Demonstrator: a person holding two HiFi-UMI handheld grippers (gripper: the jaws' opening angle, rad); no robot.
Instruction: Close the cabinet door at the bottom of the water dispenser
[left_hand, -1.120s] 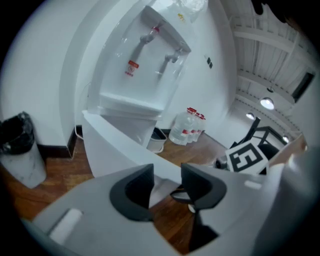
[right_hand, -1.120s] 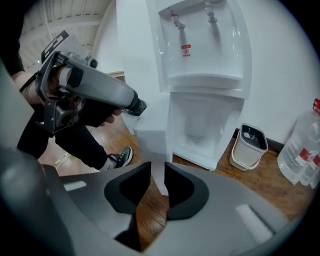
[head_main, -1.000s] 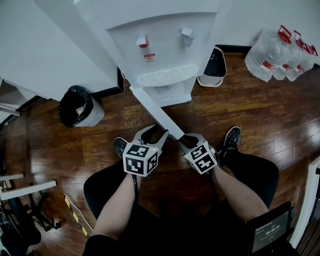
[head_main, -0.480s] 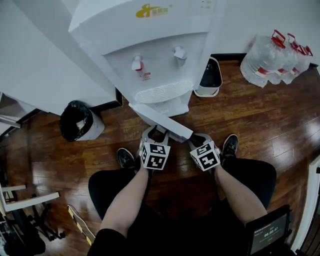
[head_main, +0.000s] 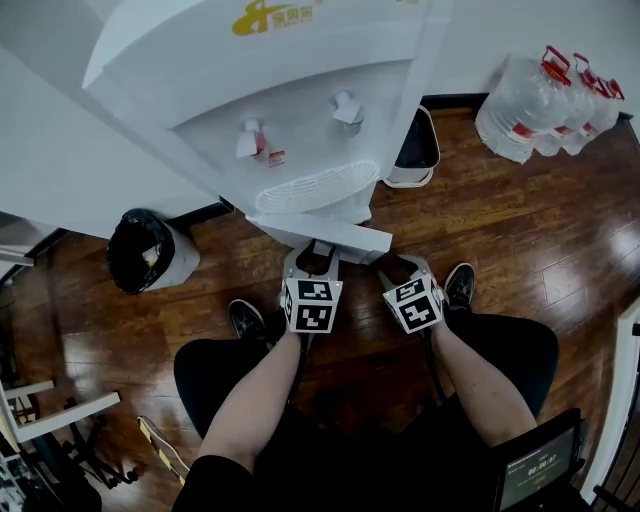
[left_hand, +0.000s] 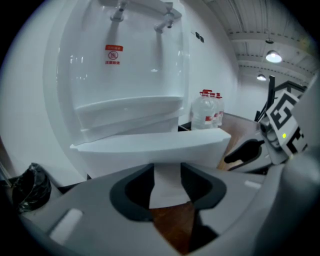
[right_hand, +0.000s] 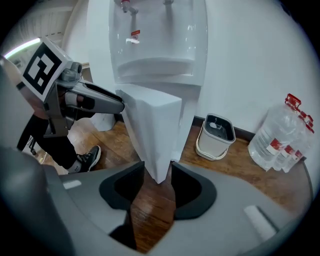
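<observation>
The white cabinet door (head_main: 340, 235) at the foot of the water dispenser (head_main: 280, 110) is standing partly open, angling out over the wood floor (head_main: 520, 240) toward my knees. A black-bagged bin (head_main: 178, 265) holding something pale is sitting left of the dispenser, with a small white bin (head_main: 403, 182), dark inside, and water bottles (head_main: 540, 120) to the right. I am reaching both forearms forward and down: my left gripper (head_main: 312, 260), jaws apart though just narrowing, is facing the door panel, and my right gripper (head_main: 400, 268), jaws just widening, is straddling the door's free corner unclamped.
</observation>
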